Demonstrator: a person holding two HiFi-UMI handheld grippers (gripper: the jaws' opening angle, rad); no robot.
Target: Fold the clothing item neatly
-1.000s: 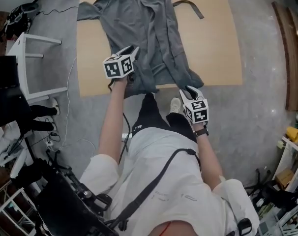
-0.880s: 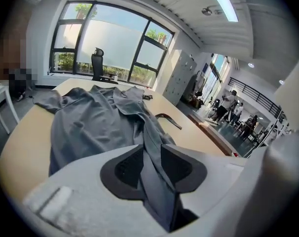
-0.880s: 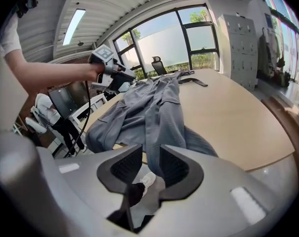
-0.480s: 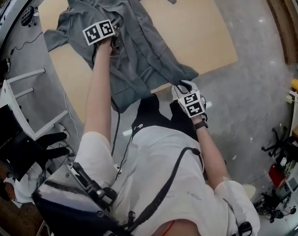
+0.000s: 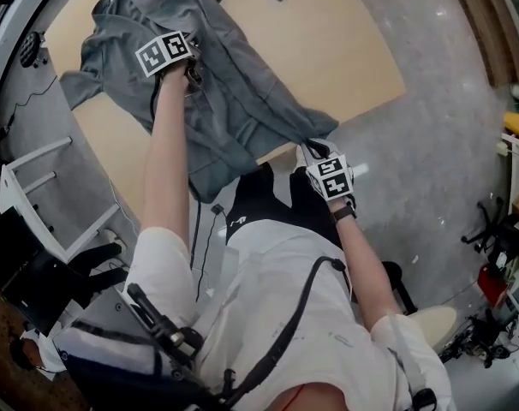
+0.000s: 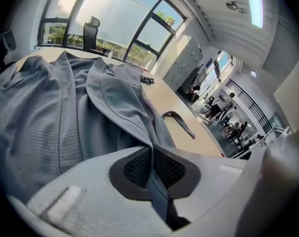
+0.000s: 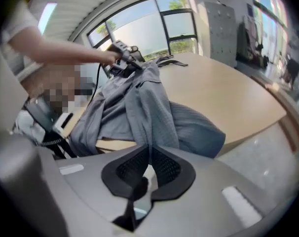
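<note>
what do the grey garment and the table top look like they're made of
The garment looks like soft, matte grey knit fabric: a fine waffle texture shows, and it drapes in loose folds. The table top looks like smooth pale tan wood or wood-look laminate; its even colour leaves that open.

Left tool [image 5: 193,67], arm outstretched, and right tool [image 5: 310,147], just closing, both pinch cloth [image 5: 242,101].

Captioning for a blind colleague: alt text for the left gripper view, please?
The left gripper, jaws just closed, pinches a ridge of the grey waffle-knit garment spread over a pale wooden table; a dark strap lies beyond.
</note>
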